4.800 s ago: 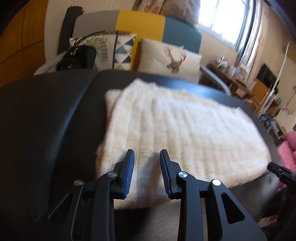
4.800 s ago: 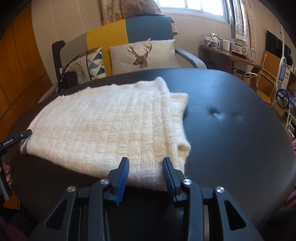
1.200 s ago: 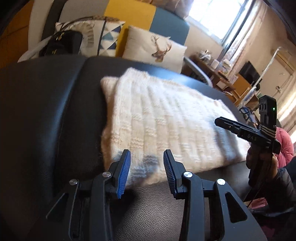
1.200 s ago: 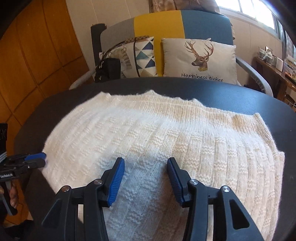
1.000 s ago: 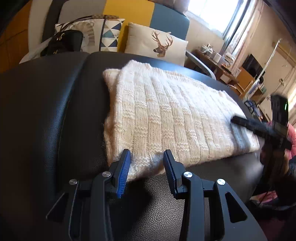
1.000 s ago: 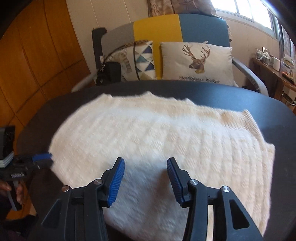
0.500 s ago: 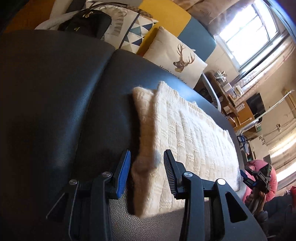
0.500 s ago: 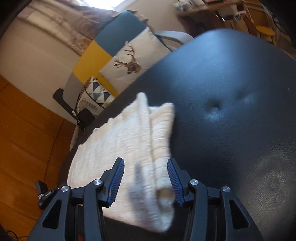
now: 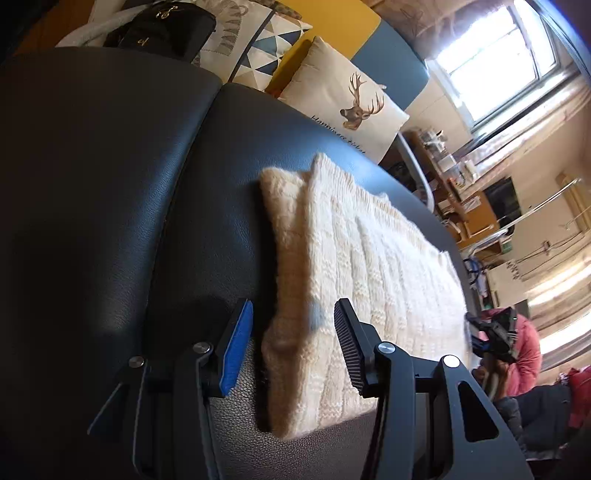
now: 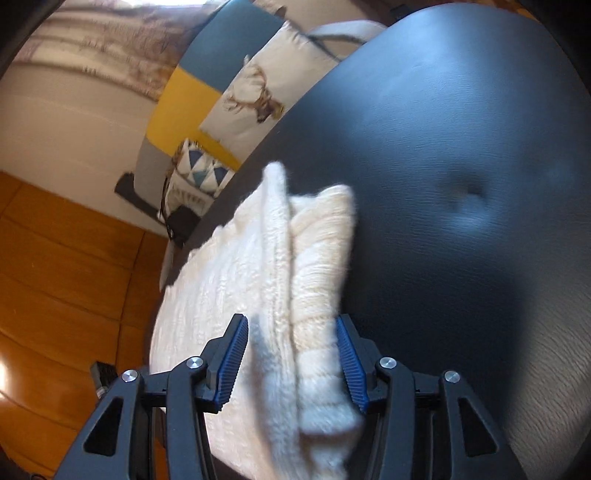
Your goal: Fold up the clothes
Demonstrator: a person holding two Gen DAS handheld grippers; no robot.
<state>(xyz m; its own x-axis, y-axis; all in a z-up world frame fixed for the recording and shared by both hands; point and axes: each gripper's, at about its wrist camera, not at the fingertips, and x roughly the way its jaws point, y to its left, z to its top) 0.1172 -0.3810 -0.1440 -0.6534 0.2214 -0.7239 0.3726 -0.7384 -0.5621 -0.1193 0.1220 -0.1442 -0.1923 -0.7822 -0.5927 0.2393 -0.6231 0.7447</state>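
A folded cream knit sweater [image 9: 369,251] lies on a black leather surface [image 9: 110,184]. My left gripper [image 9: 291,332] straddles the sweater's near left corner. Its jaws are opening, and the blue pad [image 9: 236,343] stands clear of the knit. At the sweater's far right end, my right gripper [image 9: 491,336] appears small in the left wrist view. In the right wrist view, the right gripper [image 10: 291,350] sits around the thick folded edge of the sweater [image 10: 229,288], jaws apart and not squeezing it; that view is blurred.
Beyond the surface stands a yellow, blue and grey armchair with a deer cushion [image 9: 347,107], a triangle-patterned cushion [image 9: 258,44] and a black handbag [image 9: 159,26]. A person in pink [image 9: 524,354] is at the right. The leather has a tufted dimple [image 10: 465,195].
Both grippers have slid outward to opposite ends of the sweater and rolled, tilting both views. The left jaws stand wider than half a second ago. The sweater has not shifted.
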